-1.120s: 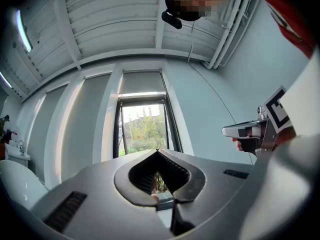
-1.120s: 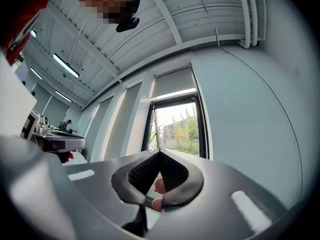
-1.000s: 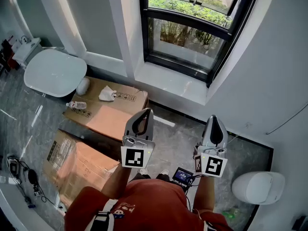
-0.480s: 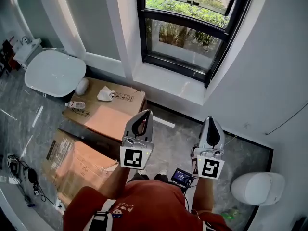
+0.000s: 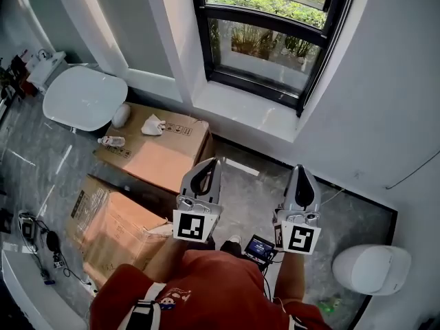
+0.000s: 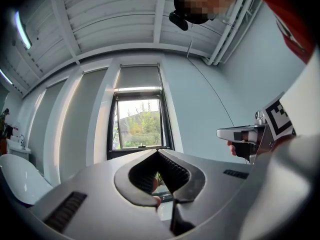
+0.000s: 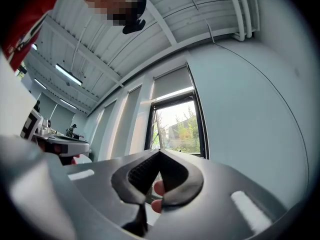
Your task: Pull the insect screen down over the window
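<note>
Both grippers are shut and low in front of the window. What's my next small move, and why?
Probably lift the right gripper toward the top of the window and open it. It and the left gripper are shut, empty and short of the sill, while what looks like the grey screen sits up at the top.

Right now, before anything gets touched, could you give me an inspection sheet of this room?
Surface: grey stone floor.
Job's things: window; a grey screen covers only its top.
Clutter: cardboard box bearing a crumpled tissue and small bottle; second box beside it.
Grippers: left gripper and right gripper both shut, empty, short of the window.
Cables: tangle of cables on the floor at left; thin wire on the right wall.
Surroundings: white toilet at left, white fixture at right.
</note>
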